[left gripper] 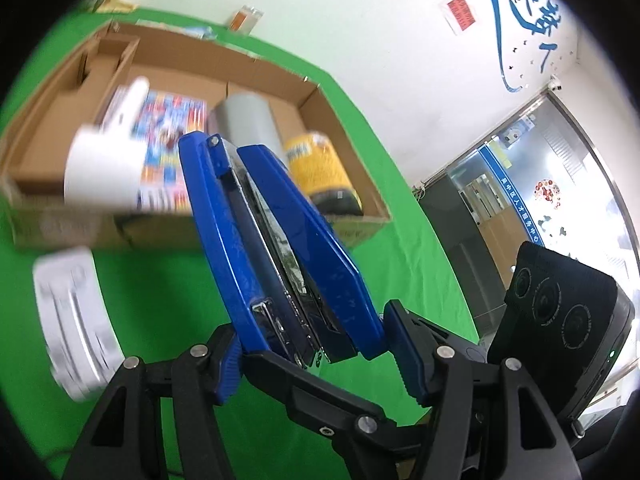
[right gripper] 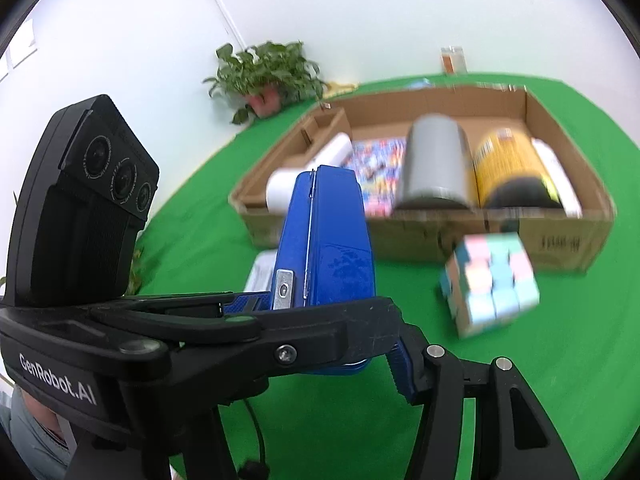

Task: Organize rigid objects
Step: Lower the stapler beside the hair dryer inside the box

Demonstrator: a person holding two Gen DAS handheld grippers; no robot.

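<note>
- Above the green bench (right gripper: 520,380), in front of the cardboard box (right gripper: 420,236): blue stapler (left gripper: 280,248), held off the cloth by both tools at its rear end, its nose pointing toward the box.
- Left gripper (left gripper: 320,364): fingers closed on the stapler's rear, blue pads (left gripper: 228,368) pressing either side.
- Right gripper (right gripper: 320,344): fingers likewise clamped on the stapler (right gripper: 324,248), one black finger crossing in front of it.
- Inside the box: white roll (right gripper: 320,168), colourful printed pack (right gripper: 376,172), grey cylinder (right gripper: 436,160), yellow can (right gripper: 512,168) lying beside the cylinder.
- Just in front of the box, on the bench: pastel puzzle cube (right gripper: 490,284).
- Near the box's front, to the stapler's left in the left wrist view: white packet (left gripper: 76,320), blurred.
- Beyond the box: potted plant (right gripper: 264,72) by the wall.
</note>
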